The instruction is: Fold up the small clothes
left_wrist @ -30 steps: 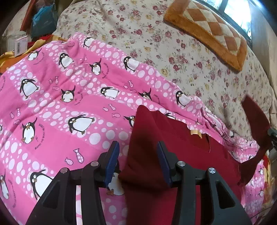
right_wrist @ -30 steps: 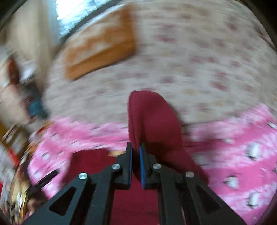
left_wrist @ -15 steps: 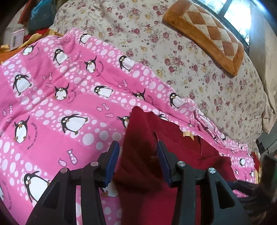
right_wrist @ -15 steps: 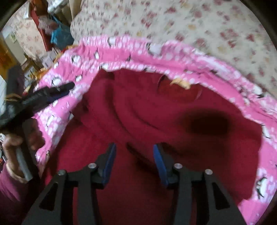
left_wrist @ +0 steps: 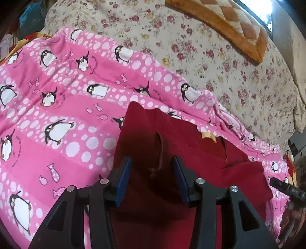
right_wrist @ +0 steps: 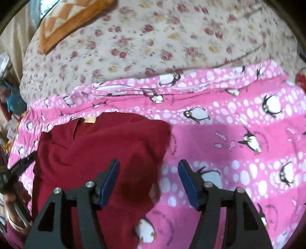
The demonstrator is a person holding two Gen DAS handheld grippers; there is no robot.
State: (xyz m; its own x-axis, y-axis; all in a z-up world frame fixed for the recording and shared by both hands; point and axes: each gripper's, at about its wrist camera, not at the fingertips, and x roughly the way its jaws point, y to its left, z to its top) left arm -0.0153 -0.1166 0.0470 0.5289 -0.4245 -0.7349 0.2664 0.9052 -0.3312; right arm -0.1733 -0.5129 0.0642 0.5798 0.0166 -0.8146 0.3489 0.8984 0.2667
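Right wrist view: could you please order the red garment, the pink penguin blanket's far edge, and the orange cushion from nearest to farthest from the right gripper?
1. Red garment, under the right gripper's left side.
2. Pink penguin blanket's far edge, straight ahead.
3. Orange cushion, far upper left.

The right gripper (right_wrist: pixel 148 179), a second ago clamped on a raised flap of the red garment (right_wrist: pixel 99 153), now stands with jaws apart, the flap laid flat with its edge at frame centre. It has swung right, over pink blanket (right_wrist: pixel 239 134). In the left view the garment (left_wrist: pixel 172 153) shows a new folded layer at right.
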